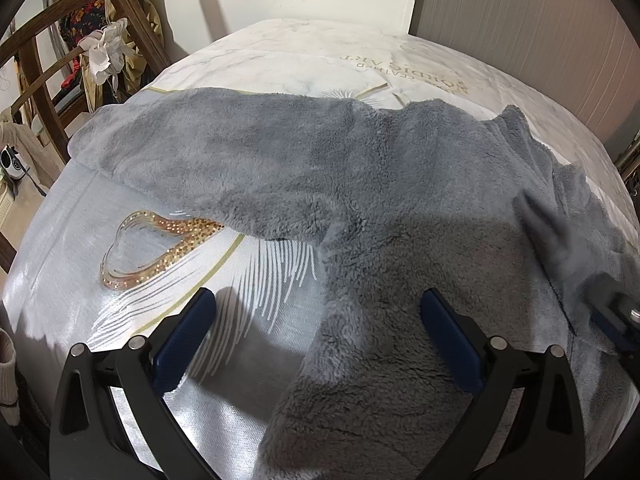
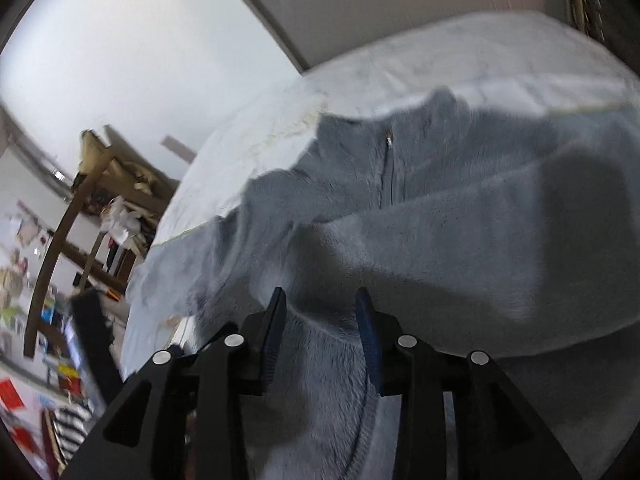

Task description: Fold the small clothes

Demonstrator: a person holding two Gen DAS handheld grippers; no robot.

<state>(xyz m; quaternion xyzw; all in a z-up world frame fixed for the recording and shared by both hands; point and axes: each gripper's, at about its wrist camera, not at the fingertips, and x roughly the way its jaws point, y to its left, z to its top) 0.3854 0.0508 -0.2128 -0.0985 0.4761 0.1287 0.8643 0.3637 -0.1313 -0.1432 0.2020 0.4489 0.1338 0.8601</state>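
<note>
A: Well, item: grey fleece jacket (image 1: 360,184), spread across the bed (image 1: 280,52), one sleeve (image 1: 192,136) reaching toward the left edge. Folded?

B: Barely begun. Right gripper (image 2: 320,304) has its jaws part-closed over a fleece ridge; grip uncertain. Left gripper (image 1: 316,312) gapes wide, holding nothing. Sleeves and body remain.

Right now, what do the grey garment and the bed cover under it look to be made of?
The grey garment looks like plush fleece: deep, fuzzy, matte pile, with a small metal zipper pull at the collar. The bed cover looks like a smooth woven, satin-like fabric: it has a faint sheen, a fine weave and printed feathers. The exact fibre cannot be told.
</note>
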